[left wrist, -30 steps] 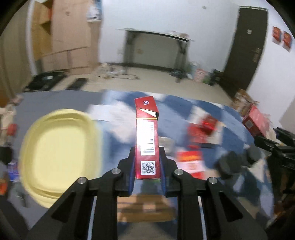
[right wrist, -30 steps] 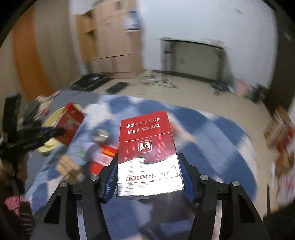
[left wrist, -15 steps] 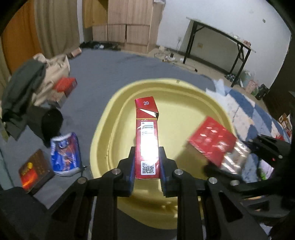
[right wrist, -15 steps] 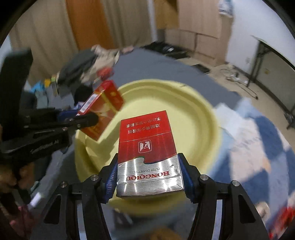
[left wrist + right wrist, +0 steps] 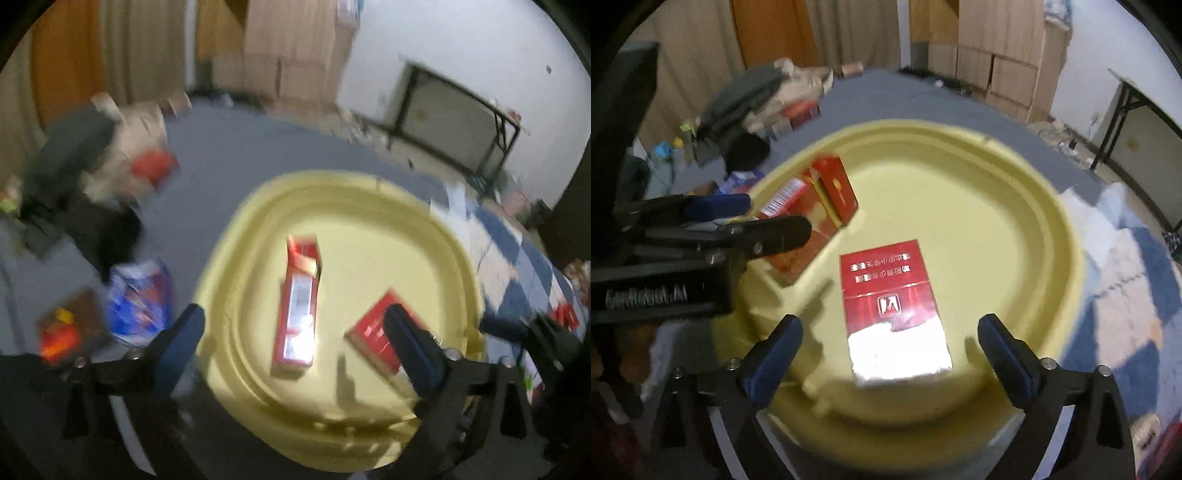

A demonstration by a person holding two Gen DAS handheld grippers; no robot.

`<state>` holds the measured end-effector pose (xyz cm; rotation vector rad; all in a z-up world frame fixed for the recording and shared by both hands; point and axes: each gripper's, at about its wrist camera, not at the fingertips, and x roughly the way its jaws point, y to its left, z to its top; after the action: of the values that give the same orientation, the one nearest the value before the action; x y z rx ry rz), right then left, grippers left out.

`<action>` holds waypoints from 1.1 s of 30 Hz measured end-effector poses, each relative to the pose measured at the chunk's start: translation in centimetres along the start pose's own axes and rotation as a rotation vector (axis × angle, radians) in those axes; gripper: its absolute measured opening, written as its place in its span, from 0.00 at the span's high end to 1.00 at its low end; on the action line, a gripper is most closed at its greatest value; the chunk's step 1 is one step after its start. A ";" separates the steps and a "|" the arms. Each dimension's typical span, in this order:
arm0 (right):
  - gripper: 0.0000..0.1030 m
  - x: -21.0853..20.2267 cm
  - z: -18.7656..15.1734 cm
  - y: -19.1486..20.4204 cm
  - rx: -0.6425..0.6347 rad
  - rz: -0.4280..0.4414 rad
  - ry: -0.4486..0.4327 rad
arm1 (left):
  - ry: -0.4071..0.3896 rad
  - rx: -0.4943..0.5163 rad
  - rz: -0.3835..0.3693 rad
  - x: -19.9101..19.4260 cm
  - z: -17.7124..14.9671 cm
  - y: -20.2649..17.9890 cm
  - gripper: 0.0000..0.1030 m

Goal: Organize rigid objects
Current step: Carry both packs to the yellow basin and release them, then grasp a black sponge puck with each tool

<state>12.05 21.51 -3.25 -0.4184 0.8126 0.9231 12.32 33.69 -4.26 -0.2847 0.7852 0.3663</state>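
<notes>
Jaws of both grippers opening, angled down over yellow tray [image 5: 1067, 236], packs unheld.

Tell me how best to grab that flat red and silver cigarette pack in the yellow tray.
Probably across its two long side edges, coming from above. The cigarette pack lies flat in the yellow tray, broad face up, with clear tray floor on both sides. The right gripper, jaws opening, already straddles it.

You have two red boxes in one yellow tray [image 5: 458, 258]: a long thin box [image 5: 297, 306] and a flat wide box [image 5: 892, 306]. You hold two claws, the left claw [image 5: 291, 332] and the right claw [image 5: 890, 347]. One blue packet [image 5: 140, 302] lies beside the tray.
</notes>
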 end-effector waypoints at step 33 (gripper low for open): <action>0.00 -25.7 -33.4 -29.3 0.657 -0.419 -0.020 | 0.103 0.516 -0.457 -4.0 -18.2 -43.3 0.00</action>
<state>12.98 -29.77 -5.17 0.0034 0.9132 0.2399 16.50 -13.01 -8.76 0.0085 0.8603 -0.2850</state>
